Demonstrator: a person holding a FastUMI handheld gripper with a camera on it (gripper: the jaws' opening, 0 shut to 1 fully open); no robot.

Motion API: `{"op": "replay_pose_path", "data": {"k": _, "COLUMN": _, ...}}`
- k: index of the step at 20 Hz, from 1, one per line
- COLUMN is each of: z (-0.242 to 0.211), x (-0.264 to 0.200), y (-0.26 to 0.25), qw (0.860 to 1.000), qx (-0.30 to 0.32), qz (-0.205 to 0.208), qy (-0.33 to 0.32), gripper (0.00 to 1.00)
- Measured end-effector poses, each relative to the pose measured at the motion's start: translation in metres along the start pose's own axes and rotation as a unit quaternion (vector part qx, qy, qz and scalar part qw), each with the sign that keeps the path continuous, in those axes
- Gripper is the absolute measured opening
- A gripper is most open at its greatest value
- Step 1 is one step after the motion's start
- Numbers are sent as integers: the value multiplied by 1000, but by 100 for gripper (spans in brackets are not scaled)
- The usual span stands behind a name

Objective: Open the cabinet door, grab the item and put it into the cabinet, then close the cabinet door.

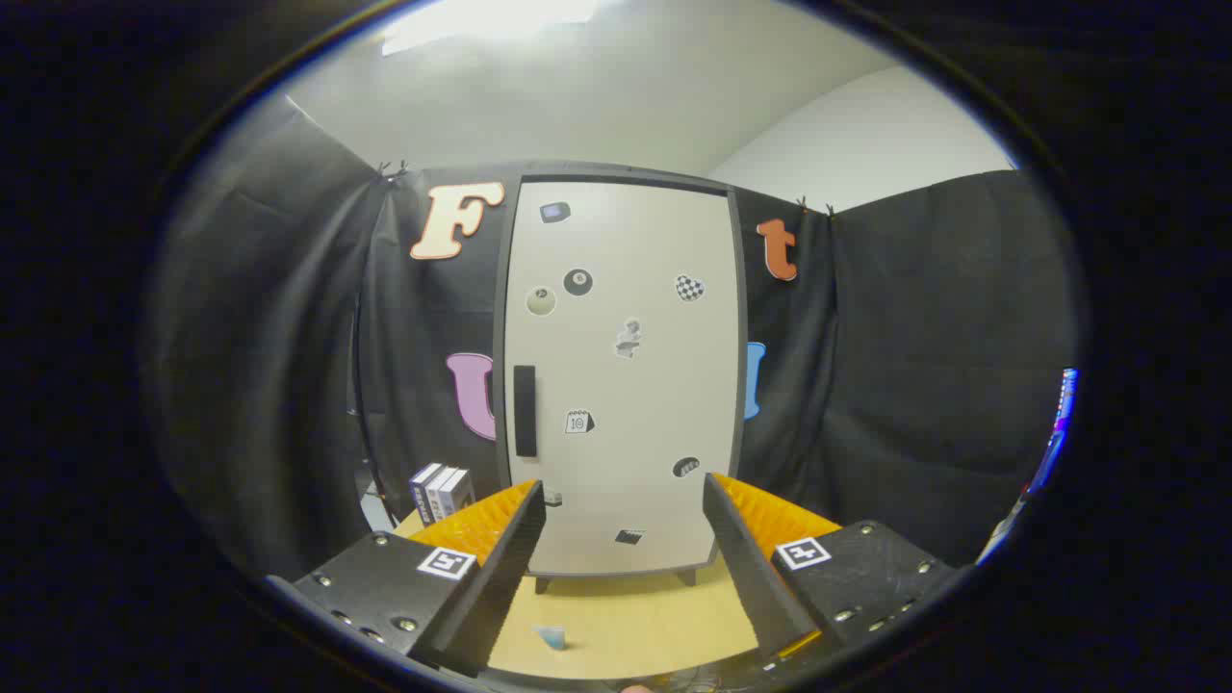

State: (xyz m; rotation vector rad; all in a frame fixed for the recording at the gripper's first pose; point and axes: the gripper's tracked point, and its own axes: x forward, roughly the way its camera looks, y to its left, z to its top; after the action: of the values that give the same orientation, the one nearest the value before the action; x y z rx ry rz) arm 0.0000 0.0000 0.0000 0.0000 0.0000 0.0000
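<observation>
A tall cabinet with a pale door in a dark frame stands on the wooden table straight ahead, beyond my fingers. Its door is closed and carries several small stickers. A dark vertical handle sits near the door's left edge, above my left fingertip. My gripper is open, with nothing between its fingers, and the cabinet's lower part shows through the gap. To the left of the cabinet stand boxes upright on the table, partly hidden by my left finger.
A small light-blue object lies on the table close in front, near my left finger. Black cloth walls close the booth on both sides and behind the cabinet. A bright screen edge glows far right.
</observation>
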Motion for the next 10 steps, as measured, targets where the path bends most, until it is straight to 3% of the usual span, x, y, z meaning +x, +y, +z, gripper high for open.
{"op": "replay_pose_path", "data": {"k": 10, "z": -3, "x": 15, "y": -4, "qw": 1000, "qx": -1, "qz": 0, "qy": 6, "gripper": 98}}
